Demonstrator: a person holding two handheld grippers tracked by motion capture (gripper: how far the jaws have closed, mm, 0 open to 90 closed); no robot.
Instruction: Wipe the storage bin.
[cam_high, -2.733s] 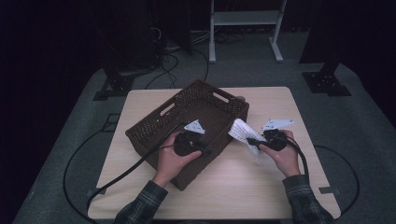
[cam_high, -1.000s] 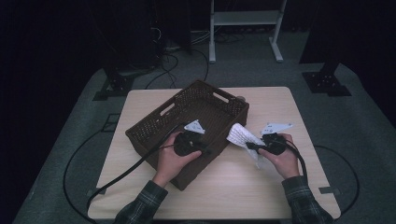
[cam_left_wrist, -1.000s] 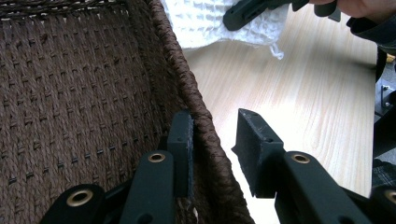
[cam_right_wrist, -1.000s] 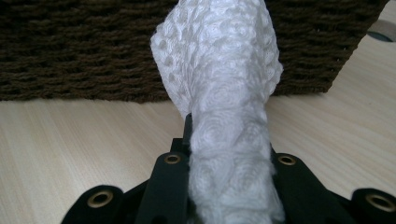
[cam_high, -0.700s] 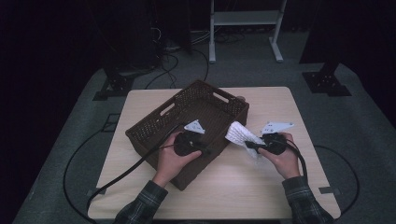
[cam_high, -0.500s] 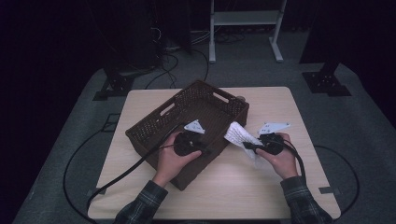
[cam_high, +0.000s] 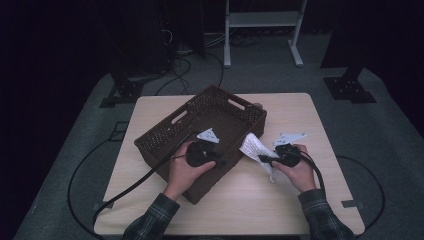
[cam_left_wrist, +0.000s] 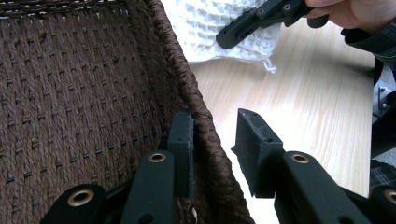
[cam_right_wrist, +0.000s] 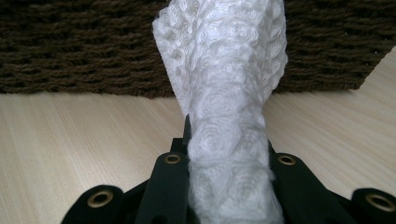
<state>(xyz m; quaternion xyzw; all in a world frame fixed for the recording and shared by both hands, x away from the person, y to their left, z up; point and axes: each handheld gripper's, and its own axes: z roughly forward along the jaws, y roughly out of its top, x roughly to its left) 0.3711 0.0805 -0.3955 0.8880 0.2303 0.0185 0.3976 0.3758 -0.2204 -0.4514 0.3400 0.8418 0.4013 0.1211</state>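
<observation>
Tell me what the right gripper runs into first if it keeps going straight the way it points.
Most likely the brown woven basket: its side wall stands straight ahead of the right gripper, beyond the white cloth it holds. How near is unclear.

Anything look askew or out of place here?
One thing: the basket sits turned at an angle to the table edges, its near corner close to the front edge. The left gripper straddles its rim, one jaw inside, one outside. The white cloth is bunched in the right gripper, outside the basket.
</observation>
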